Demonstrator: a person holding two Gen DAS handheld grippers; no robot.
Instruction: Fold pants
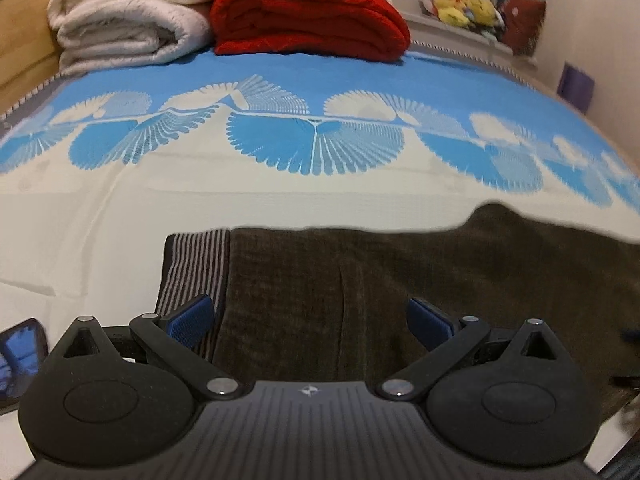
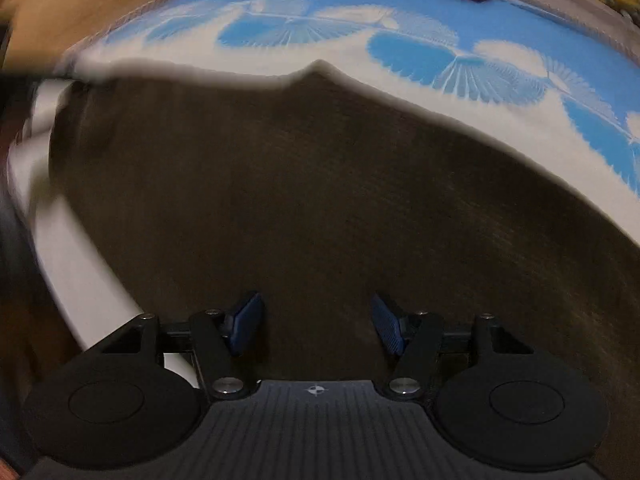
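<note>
Blue ribbed pads tip the black two-finger left gripper [image 1: 310, 320], whose jaws stand wide apart with nothing between them, hovering over the near part of the dark brown knitted pants [image 1: 400, 280]. The black right gripper [image 2: 318, 324], same blue pads, is likewise spread and empty above the same cloth.

The pants lie flat on the white and blue fan-patterned bedspread [image 1: 280, 184], long axis running left to right across both views. Their grey-and-white striped waistband [image 1: 196, 268] shows at the left end, just beside the left gripper's left finger, so that tool is nearer the waist. The right gripper sits over plain fabric further along. A fold would likely carry one end across toward the other. Far off rest a folded red blanket [image 1: 308, 20] and a folded cream blanket [image 1: 128, 16].
</note>
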